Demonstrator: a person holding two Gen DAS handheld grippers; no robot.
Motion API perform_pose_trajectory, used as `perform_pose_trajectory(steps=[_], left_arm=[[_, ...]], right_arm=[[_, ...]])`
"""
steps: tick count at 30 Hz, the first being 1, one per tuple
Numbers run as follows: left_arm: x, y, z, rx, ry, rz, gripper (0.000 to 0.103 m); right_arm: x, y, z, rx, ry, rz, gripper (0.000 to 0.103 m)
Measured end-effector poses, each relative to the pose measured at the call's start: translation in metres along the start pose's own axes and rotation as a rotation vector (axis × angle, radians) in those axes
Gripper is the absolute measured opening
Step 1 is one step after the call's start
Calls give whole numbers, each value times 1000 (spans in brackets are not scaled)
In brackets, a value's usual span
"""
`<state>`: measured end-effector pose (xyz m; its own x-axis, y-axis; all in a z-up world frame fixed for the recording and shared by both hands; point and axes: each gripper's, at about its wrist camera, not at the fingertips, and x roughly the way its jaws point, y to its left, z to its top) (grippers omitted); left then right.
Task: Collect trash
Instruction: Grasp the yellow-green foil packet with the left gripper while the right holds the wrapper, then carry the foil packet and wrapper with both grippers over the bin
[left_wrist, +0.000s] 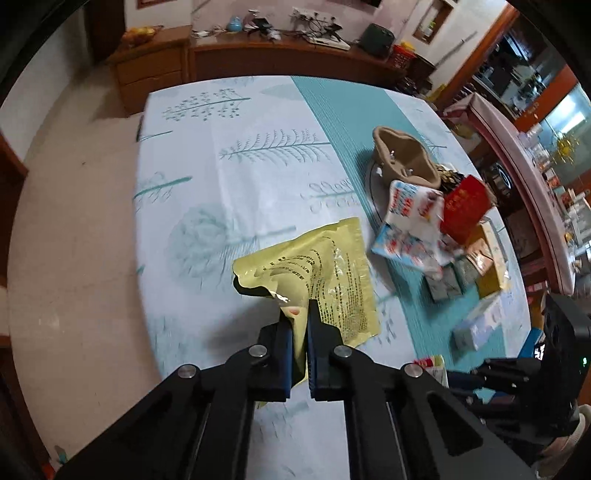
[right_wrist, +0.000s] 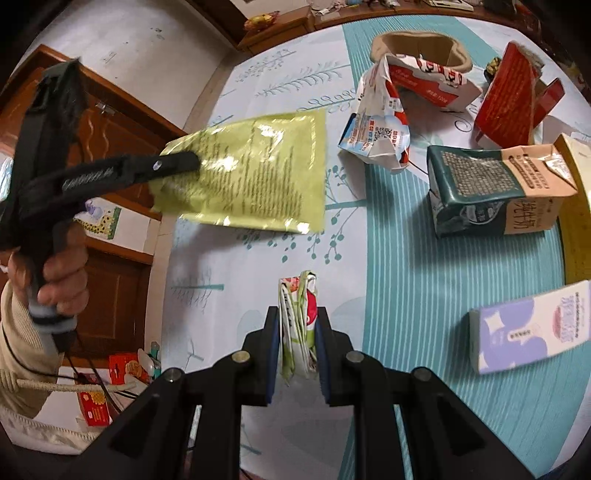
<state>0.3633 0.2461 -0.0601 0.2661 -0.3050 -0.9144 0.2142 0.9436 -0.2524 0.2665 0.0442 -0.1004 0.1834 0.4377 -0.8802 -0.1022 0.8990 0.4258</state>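
Note:
My left gripper (left_wrist: 298, 314) is shut on the torn edge of a yellow foil pouch (left_wrist: 332, 284) and holds it above the table; the right wrist view shows the pouch (right_wrist: 258, 173) hanging in the air from that gripper (right_wrist: 192, 162). My right gripper (right_wrist: 298, 325) is shut on a crumpled white, green and red wrapper (right_wrist: 299, 321) above the tablecloth. Its body shows at the lower right of the left wrist view (left_wrist: 554, 369), fingertips hidden.
On the leaf-print tablecloth (right_wrist: 406, 258) lie a tan cloth basket (right_wrist: 421, 48), a torn white and blue carton (right_wrist: 380, 129), a red box (right_wrist: 509, 107), a green milk carton (right_wrist: 491, 188) and a purple and white box (right_wrist: 532, 328). A wooden sideboard (left_wrist: 258, 55) stands behind.

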Motion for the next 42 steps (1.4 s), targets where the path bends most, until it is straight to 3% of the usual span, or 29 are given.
perform_pose_trajectory(steps=[8,17,23,29,35,42], left_arm=[[-59,-40,-79,-74,-56,79,2],[-106,-133,-179,-193,-140,155,2],[-113,-190,-246,-233,-103,178,2],[-107,-223,-291,-205,-18,190,2],[-78,-231,-317,-203,69,166,2],[4,-225,-353,-154,150,125,2]], right_arm=[[-40,1,-34,-116,-10,67,17],[-103,-30,-89,-268,-46,160,17],[-127,-52,-140,-330,-15,205,17],[-124,-72,-192,-320,53,223,17],[-106,-93,-227,-261,101,190,17],[-40,-121,-272,-159,194,115,17]])
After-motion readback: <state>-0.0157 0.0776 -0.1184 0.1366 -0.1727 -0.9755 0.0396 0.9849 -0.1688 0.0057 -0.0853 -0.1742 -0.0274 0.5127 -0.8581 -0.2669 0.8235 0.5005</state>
